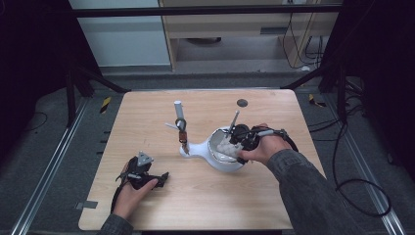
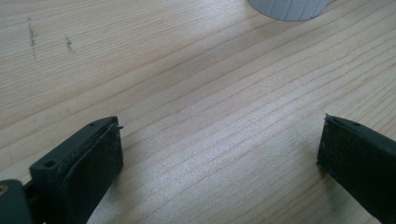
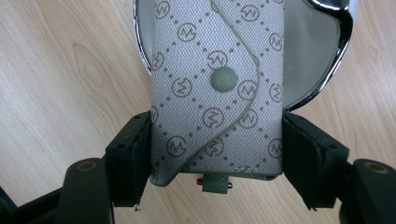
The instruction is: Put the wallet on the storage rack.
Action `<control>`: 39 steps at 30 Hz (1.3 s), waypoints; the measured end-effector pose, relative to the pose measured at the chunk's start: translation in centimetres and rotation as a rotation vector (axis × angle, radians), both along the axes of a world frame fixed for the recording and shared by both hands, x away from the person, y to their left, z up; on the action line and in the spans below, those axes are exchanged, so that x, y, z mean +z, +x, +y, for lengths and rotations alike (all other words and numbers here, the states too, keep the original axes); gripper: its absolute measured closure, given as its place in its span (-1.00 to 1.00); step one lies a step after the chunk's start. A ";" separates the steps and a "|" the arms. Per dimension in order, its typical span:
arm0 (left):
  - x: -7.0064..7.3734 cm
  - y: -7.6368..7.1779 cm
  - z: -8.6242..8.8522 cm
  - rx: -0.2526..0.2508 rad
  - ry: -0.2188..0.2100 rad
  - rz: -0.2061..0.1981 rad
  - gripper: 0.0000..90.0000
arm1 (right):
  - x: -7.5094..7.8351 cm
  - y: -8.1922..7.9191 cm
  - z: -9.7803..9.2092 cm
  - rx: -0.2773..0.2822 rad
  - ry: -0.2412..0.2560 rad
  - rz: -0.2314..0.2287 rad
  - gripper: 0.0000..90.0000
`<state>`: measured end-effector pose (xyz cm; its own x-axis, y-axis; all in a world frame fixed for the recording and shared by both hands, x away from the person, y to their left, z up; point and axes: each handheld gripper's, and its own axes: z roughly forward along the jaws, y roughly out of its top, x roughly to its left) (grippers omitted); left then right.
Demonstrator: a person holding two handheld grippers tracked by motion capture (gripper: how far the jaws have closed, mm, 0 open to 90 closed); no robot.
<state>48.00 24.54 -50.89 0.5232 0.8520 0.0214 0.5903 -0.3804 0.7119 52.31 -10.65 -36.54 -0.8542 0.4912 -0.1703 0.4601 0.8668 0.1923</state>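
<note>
The right gripper (image 3: 217, 154), low in the right gripper view, has its two black jaws clamped on the flanks of a grey woven pouch printed with small circled monograms and closed by a round grey snap (image 3: 217, 88). The pouch's far end lies over a shallow white dish with a chrome rim (image 3: 343, 60) in the upper half of that frame. In the high view this white dish (image 1: 222, 164) sits right of centre on the pale wooden table (image 1: 205, 196), with a neck running left to a small stand that carries an upright white-capped rod and clip (image 1: 180, 125); what the clip holds is too small to tell.

The step in hand looks like setting the pouch into the dish, or lifting it out; the pose fits either. For placing, the next move calls for lowering the pouch until it rests flat inside the rim, then spreading the jaws and backing off toward the lower right of the high view.

The left gripper (image 2: 219, 140) rests over bare wood at the lower left of the high view, jaws wide apart and holding nothing, well apart from the dish.

Room is tight toward the stand on the left; the lower part of the table is free, with the table edges some way off
</note>
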 end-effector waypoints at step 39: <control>0.0 0.0 0.0 0.000 0.000 0.000 -1.00 | -0.4 1.2 1.0 -0.031 -0.018 0.006 -0.32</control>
